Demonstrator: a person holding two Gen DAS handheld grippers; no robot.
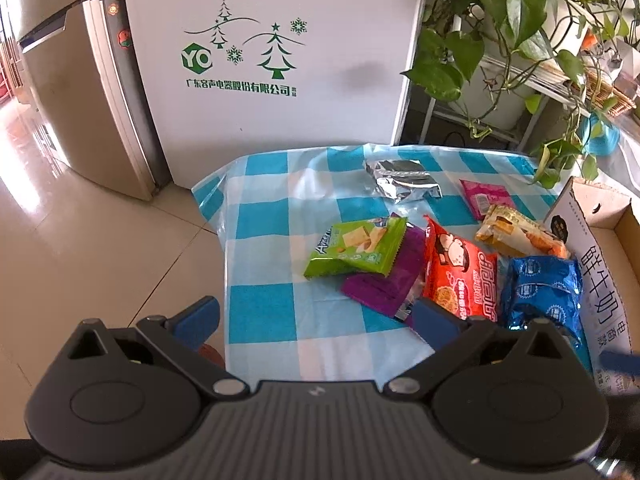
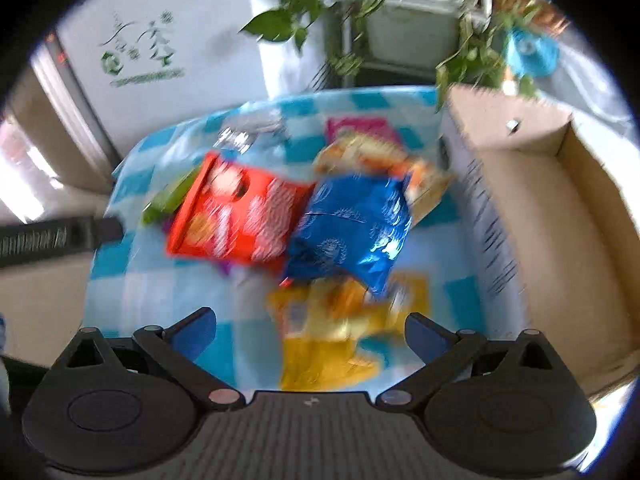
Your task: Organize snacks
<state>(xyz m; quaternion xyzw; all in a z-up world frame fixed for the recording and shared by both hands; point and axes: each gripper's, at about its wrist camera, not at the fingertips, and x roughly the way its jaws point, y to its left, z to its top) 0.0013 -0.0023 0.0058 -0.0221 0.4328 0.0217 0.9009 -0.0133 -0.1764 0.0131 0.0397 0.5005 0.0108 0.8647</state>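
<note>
Eight or so snack packs sit on your blue-and-white checked tablecloth (image 1: 272,312). Green pack (image 1: 356,252) overlaps a purple pack (image 1: 384,284); the red pack (image 1: 456,268) lies just right of those, touching the blue pack (image 1: 540,288). Behind them: an orange-and-cream pack (image 1: 516,232), a pink pack (image 1: 484,196) and a silver foil pack (image 1: 400,180) farther back. Your right wrist view adds a yellow pack (image 2: 332,344) nearest the camera, partly under the blue one; that frame is motion-blurred, so it may be two packs.

Cardboard box (image 1: 616,240) stands open at the right edge of the cloth, just beside the blue pack; nothing visible inside it from here.

Your left gripper (image 1: 316,320) is spread wide over bare cloth, nothing between the fingers. Your right gripper (image 2: 310,332) is also spread wide, hanging above the yellow pack, not gripping it.

White fridge (image 1: 272,60) stands behind the table, leafy plant (image 1: 500,20) to its right.
</note>
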